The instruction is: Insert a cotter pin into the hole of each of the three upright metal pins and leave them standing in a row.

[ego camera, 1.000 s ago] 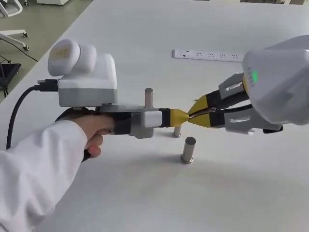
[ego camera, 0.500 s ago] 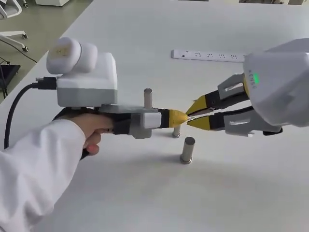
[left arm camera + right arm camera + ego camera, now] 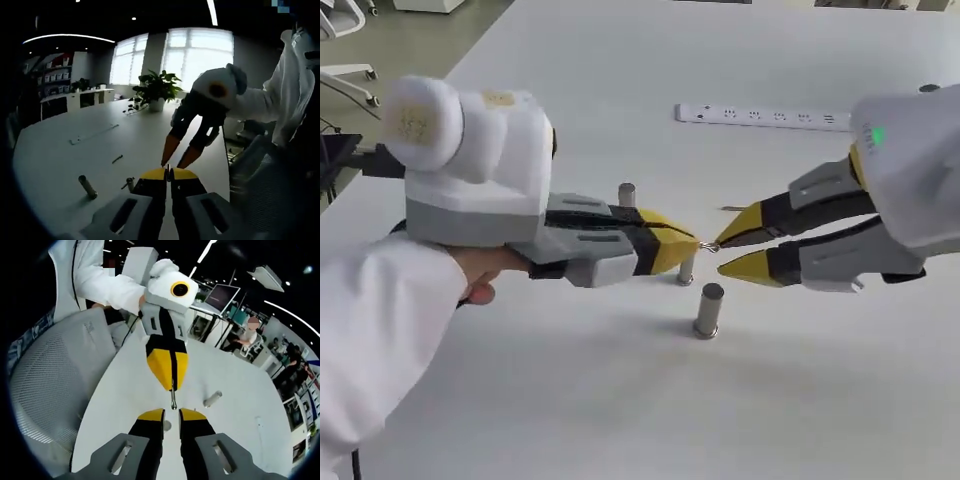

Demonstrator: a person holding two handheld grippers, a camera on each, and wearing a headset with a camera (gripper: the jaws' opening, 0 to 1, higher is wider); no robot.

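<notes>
Right gripper (image 3: 720,256) now off looped cotter pin (image 3: 172,398)

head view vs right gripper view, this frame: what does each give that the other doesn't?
Head view adds: all three metal pins upright, rear pin, middle pin, front pin, plus the green light on the shell of the right tongs.
Right gripper view adds: a mesh chair and a screen behind the left tongs.
Shared: left tongs shut on the cotter pin, right tongs open just short of it.
</notes>
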